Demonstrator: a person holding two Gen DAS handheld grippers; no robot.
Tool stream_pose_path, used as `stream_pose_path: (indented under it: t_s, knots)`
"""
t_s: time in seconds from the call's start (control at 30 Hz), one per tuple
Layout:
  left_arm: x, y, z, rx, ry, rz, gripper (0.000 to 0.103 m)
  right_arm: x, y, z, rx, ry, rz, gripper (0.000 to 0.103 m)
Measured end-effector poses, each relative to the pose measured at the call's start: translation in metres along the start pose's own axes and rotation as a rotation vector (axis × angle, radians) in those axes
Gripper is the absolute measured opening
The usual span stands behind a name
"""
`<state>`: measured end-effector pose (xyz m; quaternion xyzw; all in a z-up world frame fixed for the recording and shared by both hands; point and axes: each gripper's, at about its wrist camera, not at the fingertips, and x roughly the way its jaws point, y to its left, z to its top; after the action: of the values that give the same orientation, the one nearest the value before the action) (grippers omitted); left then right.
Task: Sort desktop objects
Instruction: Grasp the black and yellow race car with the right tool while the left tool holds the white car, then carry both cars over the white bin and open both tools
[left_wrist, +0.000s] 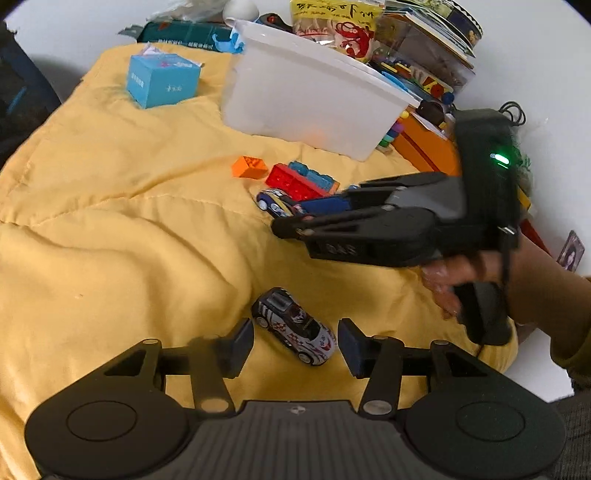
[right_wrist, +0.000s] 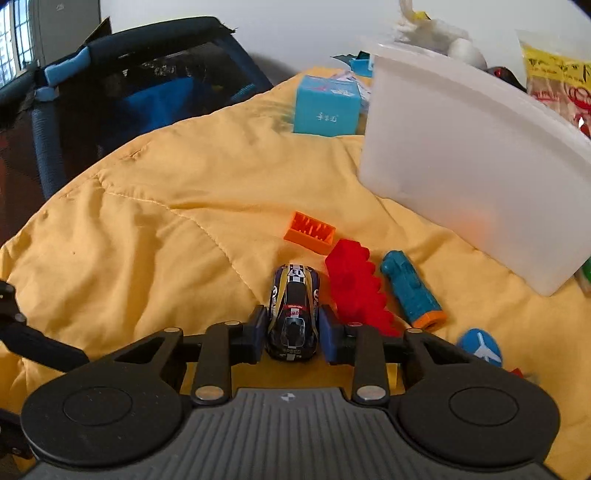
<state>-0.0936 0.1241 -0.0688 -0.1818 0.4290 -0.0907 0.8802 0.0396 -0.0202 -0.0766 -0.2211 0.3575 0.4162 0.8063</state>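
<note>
Yellow quilt (left_wrist: 110, 221) covers the desk; soft and creased, so anything rolling on it will wander. White bin (left_wrist: 310, 99) stands at the far side, upright, open top, near the loose toys; judged the drop target for sorting. Blue box (left_wrist: 162, 79) sits left of the bin, well apart from the work. Right tool (right_wrist: 293, 332) is low on the quilt with its pads on either side of the dark car (right_wrist: 293, 314), narrow gap; contact looks close or just made on both flanks, but I cannot tell whether it is squeezing yet. Red brick (right_wrist: 354, 284) lies just beside the right pad, with a teal piece (right_wrist: 410, 291) beyond it and an orange brick (right_wrist: 310, 232) ahead. Left tool (left_wrist: 295, 343) is spread wide and empty, hovering around the white car (left_wrist: 295, 328), pads apart from it on both sides. Step in hand, as judged: right tool secures the dark car for transfer to the bin. To do it well: close squarely on the car's sides at mid-body, not the wheels; keep the right pad from snagging the red brick; lift straight up before travelling. Risk: the car rolls forward out of the pads if closure is uneven.
</note>
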Motion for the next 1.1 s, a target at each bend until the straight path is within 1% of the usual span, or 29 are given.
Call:
stream_pose_path:
  t_s: [0.1,0.17,0.2,0.27,0.33,0.37,0.43,0.53,0.6,0.63,0.7,0.77,0.83,0.87,0.93,0.97,1.03,1.1]
  knots:
    - [0.007,0.002,0.001,-0.031,0.007,-0.041,0.054,-0.018,0.001,-0.009,-0.005,0.012,-0.008,0.033]
    - [0.013,-0.001,0.001,-0.041,0.012,-0.05,0.054,-0.032,-0.002,-0.019,0.013,0.025,-0.016,0.033]
    - [0.017,-0.003,0.003,-0.045,0.012,-0.044,0.056,-0.041,-0.005,-0.027,0.02,0.033,-0.018,0.033]
    - [0.025,-0.008,0.005,-0.057,0.01,-0.004,0.059,-0.056,-0.01,-0.041,0.021,0.053,-0.034,0.033]
    - [0.032,-0.014,0.009,-0.048,0.01,0.039,0.059,-0.067,-0.014,-0.056,0.001,0.063,-0.046,0.033]
    - [0.034,-0.018,0.011,-0.033,0.012,0.057,0.059,-0.072,-0.016,-0.065,-0.021,0.062,-0.05,0.033]
    - [0.04,-0.029,0.015,0.032,0.019,0.105,0.059,-0.076,-0.017,-0.074,-0.042,0.07,-0.056,0.033]
    - [0.05,-0.046,0.019,0.15,0.037,0.176,0.054,-0.077,-0.023,-0.081,-0.042,0.061,-0.022,0.034]
    - [0.053,-0.054,0.019,0.222,0.054,0.207,0.048,-0.077,-0.029,-0.085,-0.052,0.052,-0.001,0.034]
    - [0.053,-0.057,0.019,0.246,0.061,0.223,0.046,-0.078,-0.032,-0.086,-0.051,0.043,0.015,0.037]
    - [0.051,-0.059,0.017,0.249,0.071,0.243,0.046,-0.075,-0.041,-0.087,-0.028,0.028,0.055,0.04]
    - [0.051,-0.061,0.014,0.228,0.075,0.284,0.047,-0.074,-0.05,-0.09,0.0,0.013,0.101,0.037]
    - [0.051,-0.064,0.009,0.223,0.066,0.309,0.046,-0.075,-0.053,-0.091,-0.009,0.001,0.123,0.033]
    - [0.051,-0.065,0.008,0.217,0.053,0.319,0.038,-0.076,-0.054,-0.092,-0.009,-0.001,0.132,0.033]
    - [0.05,-0.066,0.007,0.197,0.032,0.318,0.036,-0.078,-0.057,-0.095,-0.008,-0.008,0.153,0.033]
    - [0.047,-0.068,0.009,0.197,0.017,0.318,0.034,-0.079,-0.06,-0.096,-0.004,-0.008,0.164,0.033]
    - [0.037,-0.075,0.017,0.218,-0.026,0.3,0.034,-0.082,-0.067,-0.094,0.035,-0.002,0.178,0.033]
    - [0.025,-0.083,0.031,0.256,-0.075,0.289,0.034,-0.09,-0.075,-0.089,0.057,-0.025,0.159,0.033]
